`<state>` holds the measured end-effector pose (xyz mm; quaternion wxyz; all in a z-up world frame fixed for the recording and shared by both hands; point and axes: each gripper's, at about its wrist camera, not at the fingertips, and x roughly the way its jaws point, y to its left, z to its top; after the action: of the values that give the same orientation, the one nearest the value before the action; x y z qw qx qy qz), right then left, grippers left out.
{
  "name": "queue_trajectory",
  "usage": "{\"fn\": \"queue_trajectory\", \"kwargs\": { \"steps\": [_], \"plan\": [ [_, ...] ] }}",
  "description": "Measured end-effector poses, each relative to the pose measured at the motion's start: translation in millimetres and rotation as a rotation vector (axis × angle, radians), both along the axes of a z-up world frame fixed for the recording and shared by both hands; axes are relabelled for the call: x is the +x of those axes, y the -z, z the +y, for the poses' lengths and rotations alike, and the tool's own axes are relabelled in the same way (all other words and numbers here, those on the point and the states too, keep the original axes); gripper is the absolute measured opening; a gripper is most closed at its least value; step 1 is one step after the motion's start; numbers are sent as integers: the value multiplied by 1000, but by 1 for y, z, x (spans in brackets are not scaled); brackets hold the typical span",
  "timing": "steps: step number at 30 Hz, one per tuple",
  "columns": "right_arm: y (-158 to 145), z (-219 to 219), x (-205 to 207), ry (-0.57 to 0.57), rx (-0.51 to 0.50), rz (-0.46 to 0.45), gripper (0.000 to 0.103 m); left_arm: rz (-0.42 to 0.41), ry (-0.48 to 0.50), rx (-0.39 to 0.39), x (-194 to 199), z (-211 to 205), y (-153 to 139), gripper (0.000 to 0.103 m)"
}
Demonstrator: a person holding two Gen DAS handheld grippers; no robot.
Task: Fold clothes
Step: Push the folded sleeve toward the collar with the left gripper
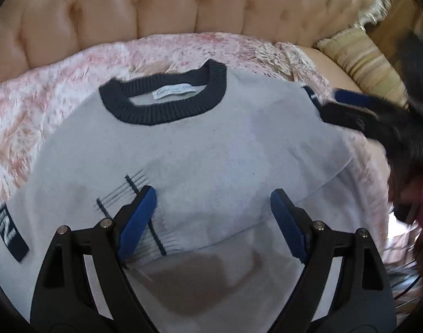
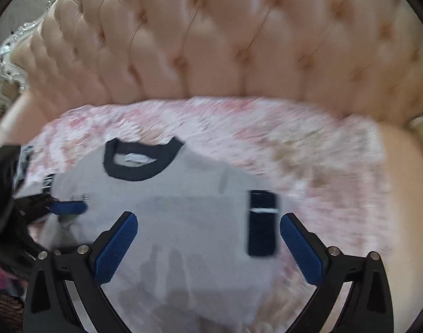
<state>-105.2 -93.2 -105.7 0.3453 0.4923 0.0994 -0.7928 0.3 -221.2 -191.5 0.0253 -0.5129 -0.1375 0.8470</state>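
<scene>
Grey sweater [image 1: 200,149] lies flat on the pink blanket [image 1: 45,105] of the sofa [image 1: 156,5]. Left hand-held gripper [image 1: 213,211] and right hand-held gripper [image 2: 208,238] hover above it, both spread, pinching nothing.

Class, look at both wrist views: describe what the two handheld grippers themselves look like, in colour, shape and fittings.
Both match. The left gripper and right gripper each have a black plastic frame that forks into two angled arms, with triangular cut-outs near the base and round silver bolts at the joints. The fingers carry flat, blue, finely ribbed rectangular pads. No cables or markings show on them.
</scene>
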Motion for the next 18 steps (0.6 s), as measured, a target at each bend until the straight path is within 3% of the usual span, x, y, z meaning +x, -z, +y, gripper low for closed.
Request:
{"fn": "queue_trajectory", "kwargs": {
  "steps": [3,6,9,12,15,18],
  "plan": [
    [29,-1,-17,20,101,-37,103,-7,43,-59,1,9,2,91],
    [42,18,-21,83,91,-63,103,-11,65,-94,1,13,4,94],
    [20,19,-12,114,70,-20,103,-4,70,-103,1,14,7,98],
    [-3,-4,6,-1,11,17,103,-1,68,-134,-3,19,11,101],
    [18,-25,6,-72,50,-93,103,-5,62,-149,-3,20,11,101],
    [28,-26,6,-65,85,-62,103,-8,71,-198,2,19,6,101]
  ]
}}
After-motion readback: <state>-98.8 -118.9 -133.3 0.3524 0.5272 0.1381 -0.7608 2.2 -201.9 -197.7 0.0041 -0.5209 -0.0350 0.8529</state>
